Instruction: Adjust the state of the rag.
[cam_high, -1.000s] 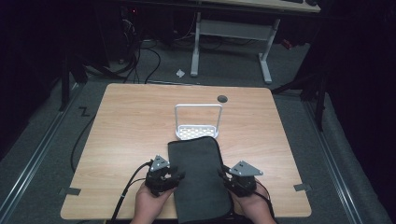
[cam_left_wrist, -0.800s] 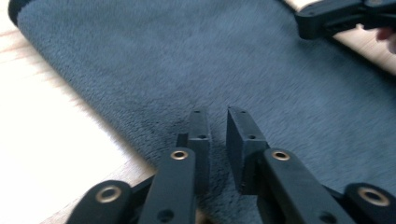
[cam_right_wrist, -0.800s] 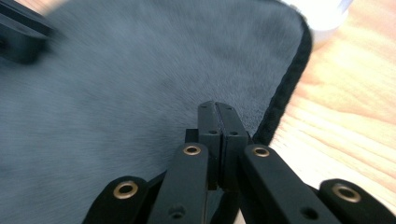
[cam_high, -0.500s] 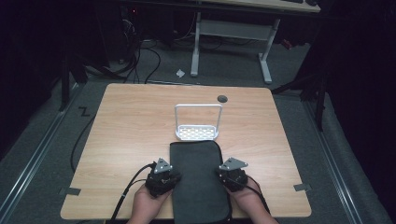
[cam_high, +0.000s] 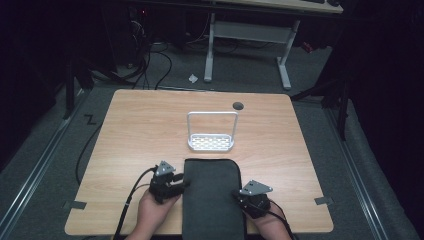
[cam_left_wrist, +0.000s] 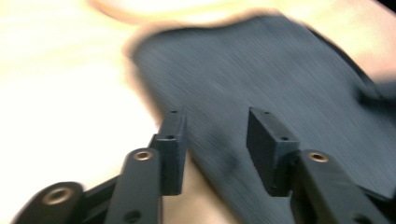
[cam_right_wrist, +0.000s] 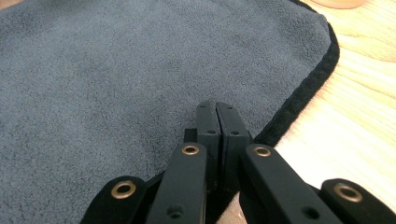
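Left hand-held gripper (cam_left_wrist: 212, 135) gapes wide over the dark grey fleece cloth (cam_high: 212, 200); right hand-held gripper (cam_right_wrist: 216, 116) pinches its black-bound edge. Cloth lies flat at the worktop's (cam_high: 145, 130) six o'clock.

No readable text, label, brand, number or sign shows in any view. The light wooden surface (cam_high: 140, 135) is bare of print, the dark grey fleece cloth with black edging (cam_high: 212, 200) carries no tag or logo, and the small white wire-framed stand with a perforated base (cam_high: 211, 142) has no marking. A dark zigzag mark on the floor (cam_high: 90, 119) left of the surface is no legible character.
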